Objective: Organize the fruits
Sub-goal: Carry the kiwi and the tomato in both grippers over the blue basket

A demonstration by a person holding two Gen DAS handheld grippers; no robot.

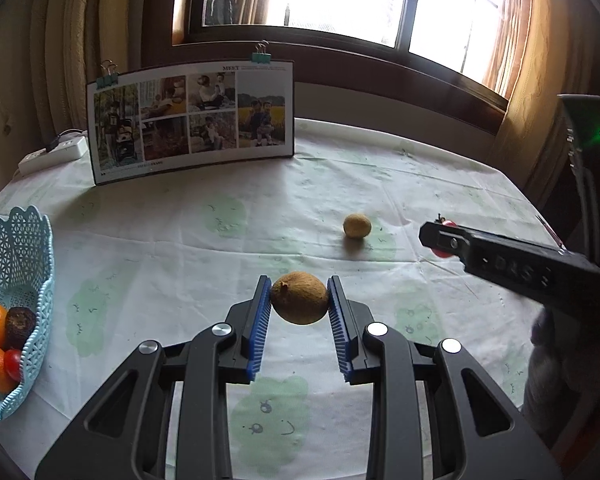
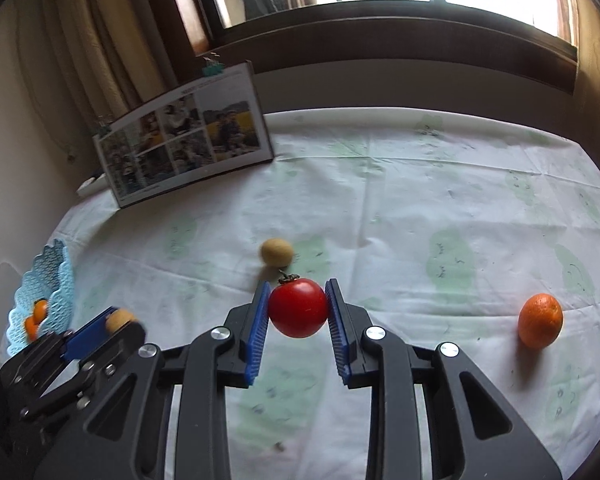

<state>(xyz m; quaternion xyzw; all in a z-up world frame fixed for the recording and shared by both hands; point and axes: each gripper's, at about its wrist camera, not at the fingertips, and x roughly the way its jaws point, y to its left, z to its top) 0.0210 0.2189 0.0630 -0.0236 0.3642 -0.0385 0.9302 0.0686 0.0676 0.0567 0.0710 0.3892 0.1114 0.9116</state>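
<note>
Both grippers carry fruit above the table: the left gripper (image 1: 299, 298) clamps a brown kiwi (image 1: 299, 297), the right gripper (image 2: 298, 307) a red tomato (image 2: 298, 307). Next, seemingly, each load goes into the blue basket (image 1: 36, 344) at the table's left edge; a second kiwi (image 1: 356, 225) and an orange (image 2: 540, 321) wait on the cloth.

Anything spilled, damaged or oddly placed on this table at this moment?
Nothing stands out. The left tool holds a brown fruit, the right tool a tomato. A second brown fruit and an orange lie loose on the tablecloth, not yet in the blue basket.
</note>
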